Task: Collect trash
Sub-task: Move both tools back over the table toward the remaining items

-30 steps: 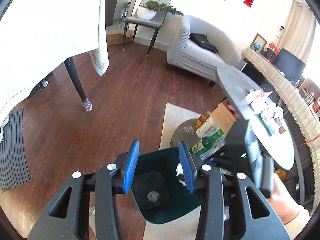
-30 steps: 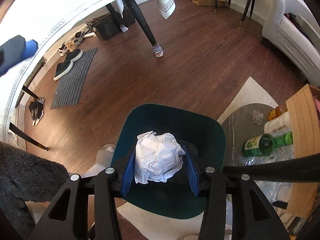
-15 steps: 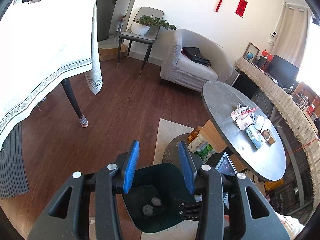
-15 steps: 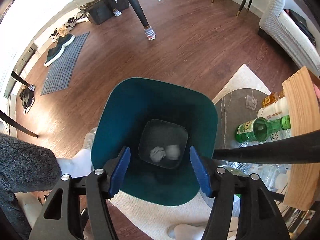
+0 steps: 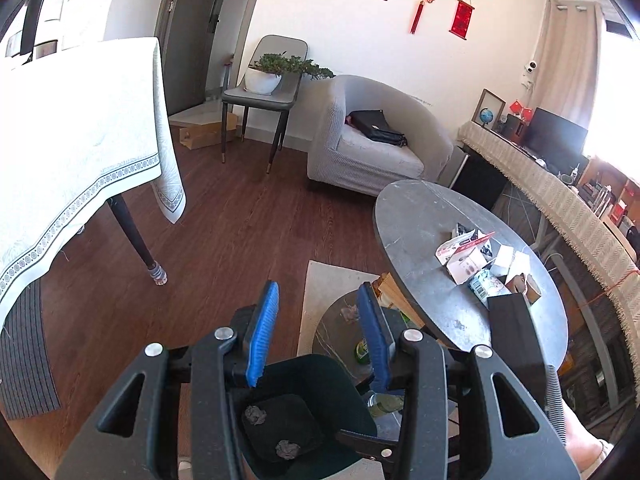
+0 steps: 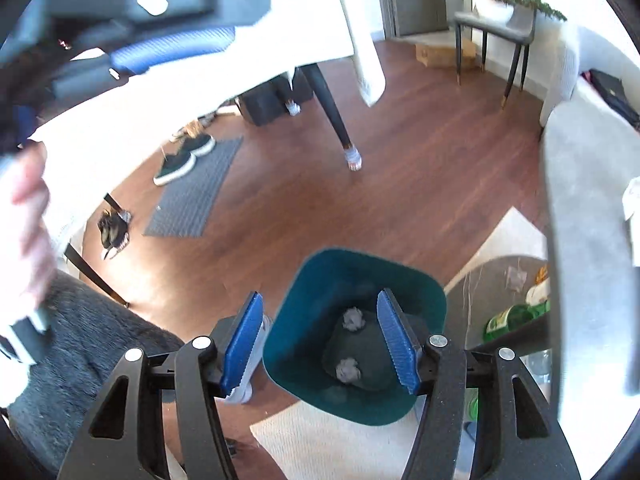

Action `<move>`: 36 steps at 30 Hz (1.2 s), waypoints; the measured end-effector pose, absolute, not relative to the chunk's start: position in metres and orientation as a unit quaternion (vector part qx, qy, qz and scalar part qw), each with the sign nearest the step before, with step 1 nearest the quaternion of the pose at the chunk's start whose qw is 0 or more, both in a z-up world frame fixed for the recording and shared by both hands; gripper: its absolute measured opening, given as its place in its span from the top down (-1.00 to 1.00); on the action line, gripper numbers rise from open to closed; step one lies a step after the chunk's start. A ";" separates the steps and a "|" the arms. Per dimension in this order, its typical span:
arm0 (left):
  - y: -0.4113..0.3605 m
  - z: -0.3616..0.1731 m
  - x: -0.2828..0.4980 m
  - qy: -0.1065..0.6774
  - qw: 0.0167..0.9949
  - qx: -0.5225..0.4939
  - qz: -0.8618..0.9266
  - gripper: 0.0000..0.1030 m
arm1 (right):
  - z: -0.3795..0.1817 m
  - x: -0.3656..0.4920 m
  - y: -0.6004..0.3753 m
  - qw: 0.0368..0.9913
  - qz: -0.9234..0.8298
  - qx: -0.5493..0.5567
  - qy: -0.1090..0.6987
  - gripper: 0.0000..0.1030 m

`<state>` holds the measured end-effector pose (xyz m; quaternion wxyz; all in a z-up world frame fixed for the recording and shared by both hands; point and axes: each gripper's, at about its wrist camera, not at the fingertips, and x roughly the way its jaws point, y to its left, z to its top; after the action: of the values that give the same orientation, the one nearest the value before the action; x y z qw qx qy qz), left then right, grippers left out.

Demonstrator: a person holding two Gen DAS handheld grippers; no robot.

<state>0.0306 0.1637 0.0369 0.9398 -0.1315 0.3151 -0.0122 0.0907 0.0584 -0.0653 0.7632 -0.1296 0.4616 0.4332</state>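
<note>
Two crumpled paper balls (image 6: 354,318) are seen lying apart on the floor of the green bin (image 6: 320,276), which stands on the floor beside the round grey table (image 5: 416,216). The right gripper (image 6: 320,344) is held above the bin, its jaws part open with nothing between them, having just been closing slightly. The left gripper (image 5: 316,332) is likewise part open and empty. The remaining trash, torn packets and small cartons (image 5: 484,260), is clustered on the table. These are judged light, thin and easily crushed; a hold across a carton's flat sides or a packet's bunched edge is advised.
</note>
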 end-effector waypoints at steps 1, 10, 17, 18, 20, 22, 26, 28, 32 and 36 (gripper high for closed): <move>0.161 0.040 0.032 0.312 0.940 -0.133 -0.016 0.12 | -0.057 0.091 0.054 0.771 0.433 -0.124 0.451 -0.16; 0.122 0.054 0.048 0.290 0.950 -0.108 -0.050 -0.03 | -0.011 0.103 -0.007 0.826 0.394 -0.081 0.395 -0.12; 0.087 0.044 0.076 0.303 0.946 -0.082 -0.077 -0.05 | 0.001 0.125 -0.057 0.852 0.356 -0.056 0.381 -0.06; 0.083 0.041 0.081 0.305 0.945 -0.083 -0.083 -0.05 | 0.004 0.128 -0.065 0.855 0.351 -0.052 0.378 -0.06; 0.073 0.036 0.092 0.309 0.943 -0.079 -0.098 -0.05 | 0.010 0.131 -0.078 0.866 0.338 -0.049 0.365 -0.06; 0.064 0.031 0.102 0.310 0.942 -0.070 -0.107 -0.05 | 0.016 0.137 -0.094 0.876 0.324 -0.044 0.354 -0.06; 0.049 0.021 0.122 0.314 0.937 -0.073 -0.133 -0.05 | 0.019 0.145 -0.121 0.888 0.305 -0.039 0.343 -0.06; 0.042 0.017 0.131 0.314 0.936 -0.069 -0.142 -0.05 | 0.017 0.148 -0.133 0.892 0.296 -0.037 0.340 -0.06; 0.027 0.008 0.150 0.319 0.932 -0.061 -0.158 -0.05 | 0.016 0.149 -0.160 0.898 0.285 -0.028 0.334 -0.06; 0.014 0.002 0.166 0.320 0.930 -0.053 -0.172 -0.04 | 0.015 0.152 -0.183 0.903 0.276 -0.017 0.329 -0.06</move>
<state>0.1657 0.0138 0.0023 0.9301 -0.0528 0.3202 -0.1719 0.1520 -0.1832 0.0153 0.9029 -0.0169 0.3290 0.2762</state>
